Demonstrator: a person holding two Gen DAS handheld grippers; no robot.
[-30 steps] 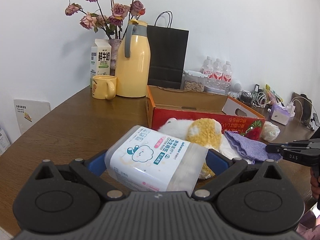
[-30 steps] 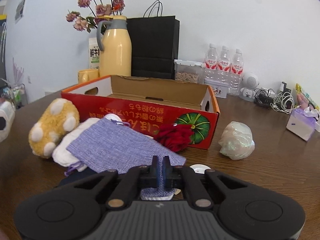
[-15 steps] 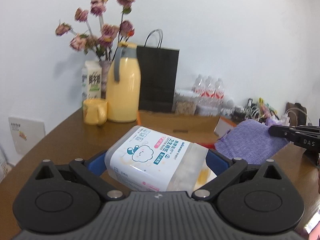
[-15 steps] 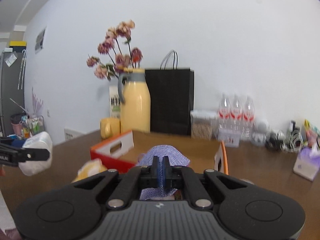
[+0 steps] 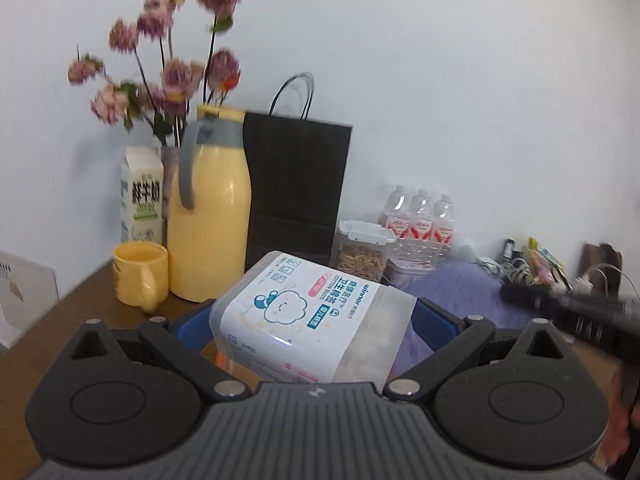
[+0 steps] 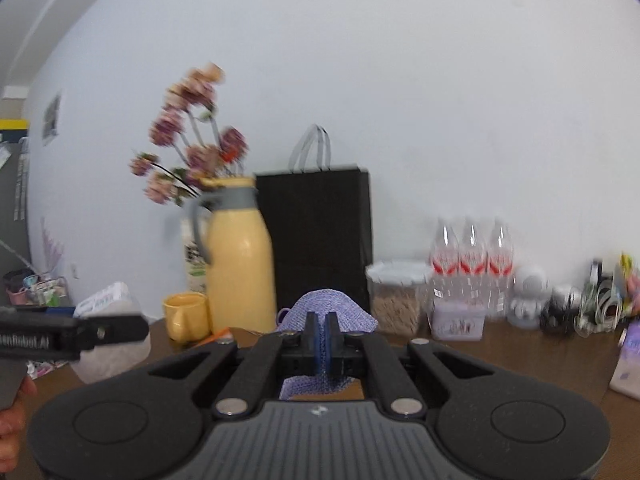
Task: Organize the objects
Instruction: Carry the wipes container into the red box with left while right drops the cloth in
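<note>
My left gripper [image 5: 314, 316] is shut on a clear plastic box of cotton buds [image 5: 312, 320] with a white label, held up in the air. It also shows at the left of the right wrist view [image 6: 108, 332]. My right gripper [image 6: 322, 336] is shut on a purple knitted cloth pouch [image 6: 328, 308], which hangs from the jaws; it shows in the left wrist view [image 5: 460, 292] to the right of the box, with the right gripper's fingers [image 5: 568, 312] over it. Only an orange edge of the cardboard box [image 6: 222, 334] shows low down.
At the back of the brown table [image 5: 60, 328] stand a yellow mug [image 5: 140, 276], a yellow jug [image 5: 208, 216], a milk carton [image 5: 142, 196], flowers [image 5: 168, 80], a black paper bag [image 5: 296, 188], a seed jar [image 5: 362, 256], water bottles [image 5: 418, 216] and cables [image 6: 592, 304].
Both grippers have risen well above the table with their loads. The right gripper lifted the purple pouch off the table, and the red box and plush toy have dropped out of view.
</note>
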